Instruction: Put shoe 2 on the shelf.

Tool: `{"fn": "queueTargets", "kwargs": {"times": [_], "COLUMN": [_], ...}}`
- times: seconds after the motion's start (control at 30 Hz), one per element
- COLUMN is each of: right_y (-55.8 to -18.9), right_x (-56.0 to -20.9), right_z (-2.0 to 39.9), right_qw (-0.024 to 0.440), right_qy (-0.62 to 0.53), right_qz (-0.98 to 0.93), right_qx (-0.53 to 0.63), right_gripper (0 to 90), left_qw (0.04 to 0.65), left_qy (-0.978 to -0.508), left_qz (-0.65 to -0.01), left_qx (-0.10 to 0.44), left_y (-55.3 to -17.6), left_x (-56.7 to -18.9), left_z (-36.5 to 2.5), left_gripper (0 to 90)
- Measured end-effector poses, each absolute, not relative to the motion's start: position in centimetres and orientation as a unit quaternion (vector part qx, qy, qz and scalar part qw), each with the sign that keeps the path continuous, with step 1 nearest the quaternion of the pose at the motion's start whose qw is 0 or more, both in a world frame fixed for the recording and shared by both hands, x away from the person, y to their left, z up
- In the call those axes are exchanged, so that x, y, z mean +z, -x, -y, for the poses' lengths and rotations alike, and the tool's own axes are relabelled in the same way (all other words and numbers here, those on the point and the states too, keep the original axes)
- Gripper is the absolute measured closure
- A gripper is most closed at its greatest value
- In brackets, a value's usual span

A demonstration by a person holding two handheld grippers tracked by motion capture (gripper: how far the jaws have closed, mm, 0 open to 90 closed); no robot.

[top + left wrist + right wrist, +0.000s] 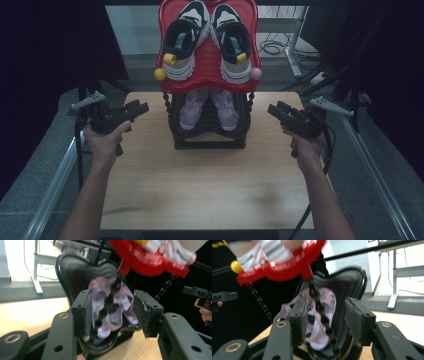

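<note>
Shoe rack [210,137] sits dead centre betw yr two grippers, both aimed inward at it. Pink shoes [209,109] on lower black tier, toes toward you, long axis front-back. Left gripper [141,107] & right gripper [273,109] approx equidistant, jaws wide open, nothing held

Glossy red plastic shelf [207,82], wooden table [210,185]

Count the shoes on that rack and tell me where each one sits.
4. On the red top shelf: left sneaker and right sneaker, side by side. On the black lower shelf: left pink shoe and right pink shoe. The top shelf may hide more.
</note>
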State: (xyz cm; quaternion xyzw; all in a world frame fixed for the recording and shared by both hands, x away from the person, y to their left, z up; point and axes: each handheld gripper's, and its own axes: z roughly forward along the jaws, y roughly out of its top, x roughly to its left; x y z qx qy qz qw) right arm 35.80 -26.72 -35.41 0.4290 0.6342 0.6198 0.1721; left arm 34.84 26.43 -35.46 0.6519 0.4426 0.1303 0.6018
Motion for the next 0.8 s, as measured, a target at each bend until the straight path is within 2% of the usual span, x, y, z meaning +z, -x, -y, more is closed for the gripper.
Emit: {"fn": "queueTargets", "kwargs": {"times": [0.8], "right_y": [-33.4], "right_x": [-46.7], "right_z": [25.8], "right_qw": [0.121], "right_qy": [-0.459], "right_qz": [-0.693], "right_qx": [0.543], "right_gripper": [52.0], "left_qw": [0.521], "left_qy": [-0.709], "left_qz": [-0.469], "left_qx": [0.075], "left_y": [-32.1], "left_x": [-46.7], "left_z": [-25.4], "left_gripper": [50.7]}}
